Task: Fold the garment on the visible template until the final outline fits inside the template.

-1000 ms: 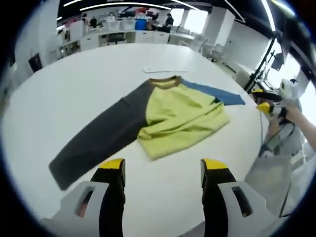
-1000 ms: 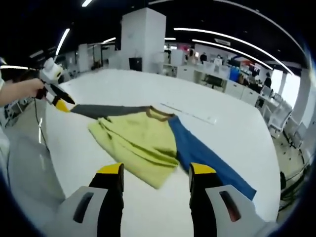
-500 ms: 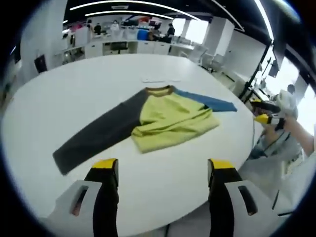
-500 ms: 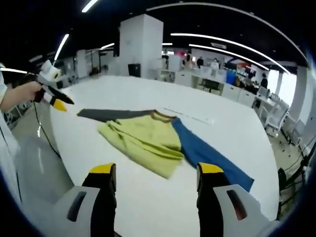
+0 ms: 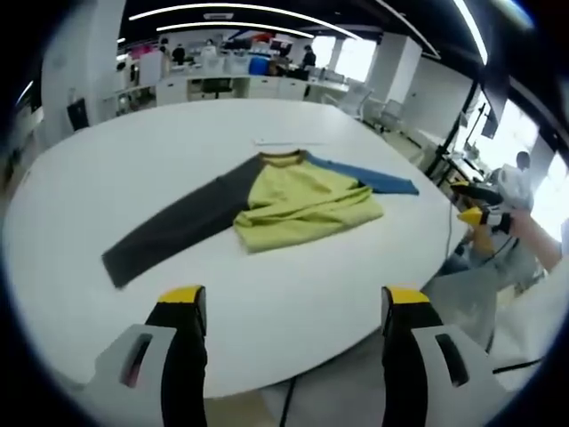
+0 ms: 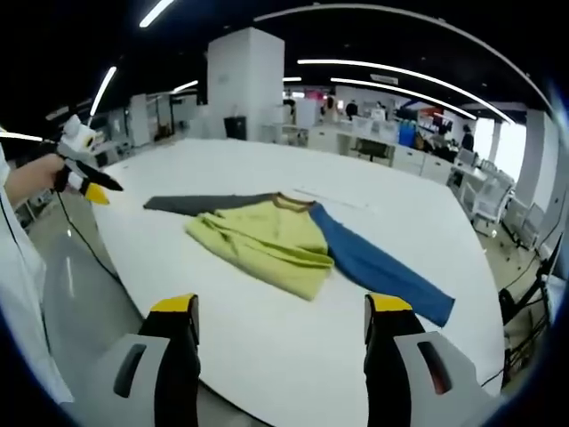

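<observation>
both grippers, left (image 5: 284, 307) & right (image 6: 277, 316), have jaws apart w/ nothing held. you've pulled back off the table (image 5: 107, 178); garment (image 5: 298, 200) lies mid-table, body bunched, sleeves still splayed out, so folding isn't finished imo.

Half-folded yellow garment (image 5: 298, 203), grey and blue sleeves outspread.
</observation>
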{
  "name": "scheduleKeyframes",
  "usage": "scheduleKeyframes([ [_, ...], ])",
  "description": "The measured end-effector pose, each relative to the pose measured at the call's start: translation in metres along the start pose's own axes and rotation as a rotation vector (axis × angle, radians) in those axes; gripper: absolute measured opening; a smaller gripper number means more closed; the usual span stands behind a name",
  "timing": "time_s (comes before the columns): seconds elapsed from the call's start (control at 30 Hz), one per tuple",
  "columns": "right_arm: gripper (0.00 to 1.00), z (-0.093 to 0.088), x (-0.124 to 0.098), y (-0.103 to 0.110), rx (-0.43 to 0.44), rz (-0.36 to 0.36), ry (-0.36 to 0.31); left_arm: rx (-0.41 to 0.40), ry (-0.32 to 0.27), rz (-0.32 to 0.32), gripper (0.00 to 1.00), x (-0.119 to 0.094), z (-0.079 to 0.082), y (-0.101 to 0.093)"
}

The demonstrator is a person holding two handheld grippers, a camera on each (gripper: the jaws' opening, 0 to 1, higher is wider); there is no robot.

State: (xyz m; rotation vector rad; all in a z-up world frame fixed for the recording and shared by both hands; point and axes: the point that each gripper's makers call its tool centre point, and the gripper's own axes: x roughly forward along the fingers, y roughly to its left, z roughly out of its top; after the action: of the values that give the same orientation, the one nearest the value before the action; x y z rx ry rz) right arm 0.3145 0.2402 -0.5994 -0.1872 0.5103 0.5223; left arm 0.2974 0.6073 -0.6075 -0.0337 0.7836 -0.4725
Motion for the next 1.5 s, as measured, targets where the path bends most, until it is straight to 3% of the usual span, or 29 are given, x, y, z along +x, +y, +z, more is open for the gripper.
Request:
scheduleKeyframes([
  [0.37, 0.82, -0.005, -0.013, 0.016, 0.065, 0.021, -0.013, 0.003, -0.008, 0.001, 0.85, -0.019, -0.013, -0.006],
  [0.5, 0.85, -0.010, -0.019, 0.023, 0.075, 0.038, 0.001, 0.091, 0.013, 0.010, 0.92, -0.025, -0.018, -0.010],
  [0.67, 0.90, -0.010, -0.024, 0.027, 0.107, 0.054, -0.005, 0.095, -0.011, -0.026, 0.99, -0.032, -0.016, -0.021],
  [0.83, 0.94, -0.010, -0.028, 0.033, 0.143, 0.070, -0.011, 0.084, -0.014, -0.022, 0.99, -0.036, -0.019, -0.019],
  [1.0, 0.99, -0.013, -0.028, 0.038, 0.112, 0.081, 0.010, 0.065, -0.007, -0.013, 0.99, -0.036, -0.025, -0.016],
  [1.5, 0.99, -0.022, -0.030, 0.039, 0.116, 0.083, 0.035, 0.072, 0.020, -0.030, 0.99, -0.031, -0.027, -0.024],
])
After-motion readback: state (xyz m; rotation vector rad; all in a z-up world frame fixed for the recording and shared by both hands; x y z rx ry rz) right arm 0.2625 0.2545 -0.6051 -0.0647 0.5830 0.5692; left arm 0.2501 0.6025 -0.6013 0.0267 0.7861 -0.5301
